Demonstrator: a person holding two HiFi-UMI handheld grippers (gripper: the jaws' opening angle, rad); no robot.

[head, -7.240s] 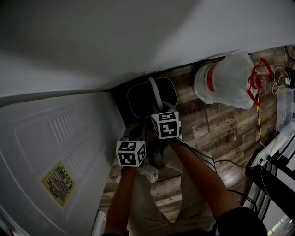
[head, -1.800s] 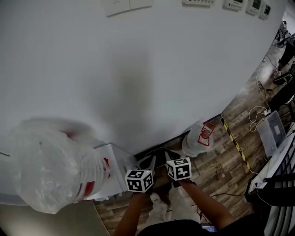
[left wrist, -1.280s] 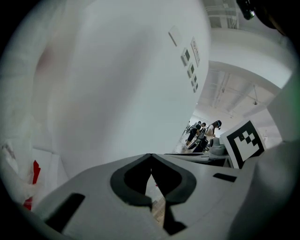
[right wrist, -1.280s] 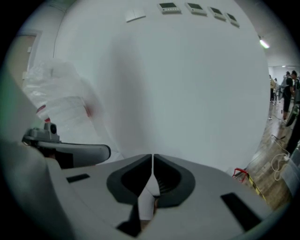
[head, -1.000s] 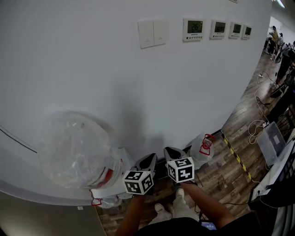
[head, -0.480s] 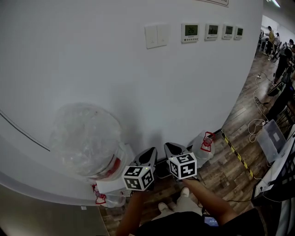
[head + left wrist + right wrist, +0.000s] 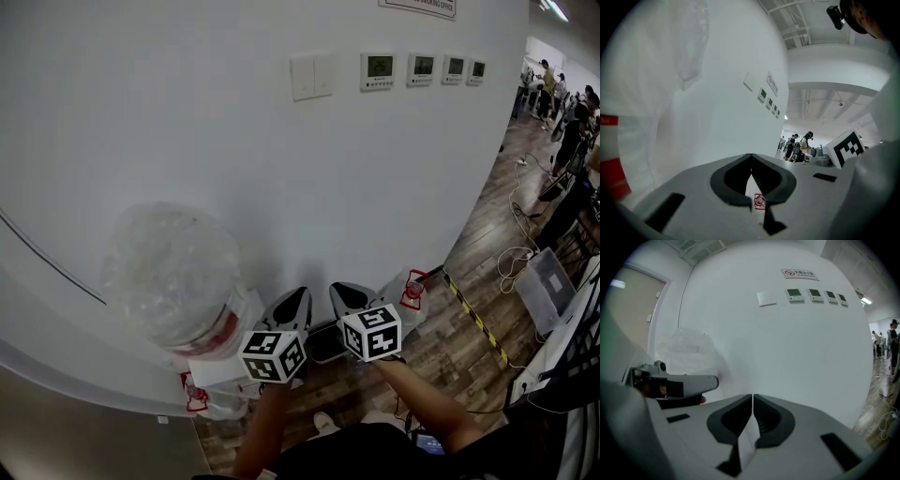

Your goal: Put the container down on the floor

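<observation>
While you stand facing the white wall [image 7: 281,178], both grippers are held out in front of you, side by side and just apart, each pointing toward the wall. Your left gripper [image 7: 296,300] has its fingers pressed together at the tips with nothing caught between them; its own view shows only a thin slit below the tips. Your right gripper [image 7: 343,292] is the same, its pads meeting along one line and holding nothing. The dark container [image 7: 324,345] sits on the wooden floor [image 7: 450,342] at the foot of the wall. From your head view it shows between and below the two grippers, partly hidden by them. To your left, a large plastic-wrapped bottle [image 7: 173,277] with a red band stands higher up against the wall. A smaller wrapped jug [image 7: 403,292] rests on the floor to the right of the container.
</observation>
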